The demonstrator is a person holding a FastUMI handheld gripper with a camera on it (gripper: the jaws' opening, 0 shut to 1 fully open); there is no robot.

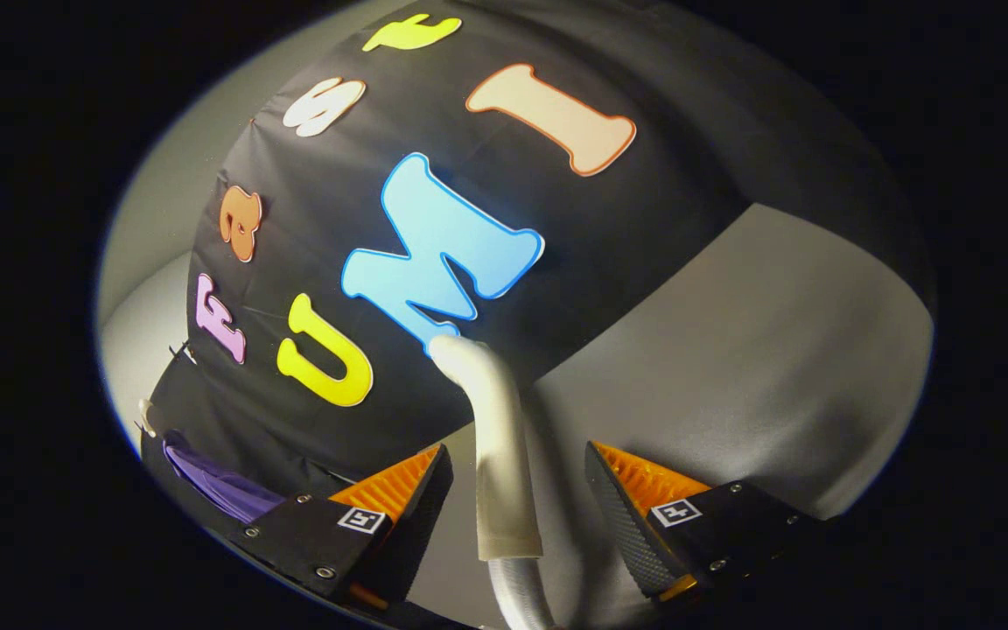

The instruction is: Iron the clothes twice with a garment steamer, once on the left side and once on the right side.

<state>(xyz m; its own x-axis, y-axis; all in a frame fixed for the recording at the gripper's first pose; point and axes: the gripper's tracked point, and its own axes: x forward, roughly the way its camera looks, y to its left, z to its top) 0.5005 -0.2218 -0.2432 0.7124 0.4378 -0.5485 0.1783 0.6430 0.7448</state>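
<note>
**Steamer hose rises between the parted fingers**

The hand-held gripper [517, 503] is open, its two fingers spread wide with a clear gap on either side of what stands between them. Neither finger touches anything that I can see.

In that gap runs the garment steamer's hose [497, 455]: a pale, smooth sleeve over a ribbed grey tube that shows at its lower end, close to the camera. It climbs ahead of the fingers, leaning a little to the left, then bends over at its top and ends against the black cloth wall [644, 201]. There is free room on both sides of the hose, somewhat more toward the right finger than toward the left.

Beyond the right finger spreads a wide, plain grey surface [749, 350], smooth and softly lit, with a straight edge where it meets the black cloth. Whether it is a wall or a desk I cannot tell from here.

Beside the left finger, low down and off to the left, a fold of purple garment [220, 486] hangs or lies against the black cloth, well apart from the hose. A small pale clip or hook [146, 418] sits just above it at the cloth's edge, with a light grey wall [154, 271] beyond.
</note>
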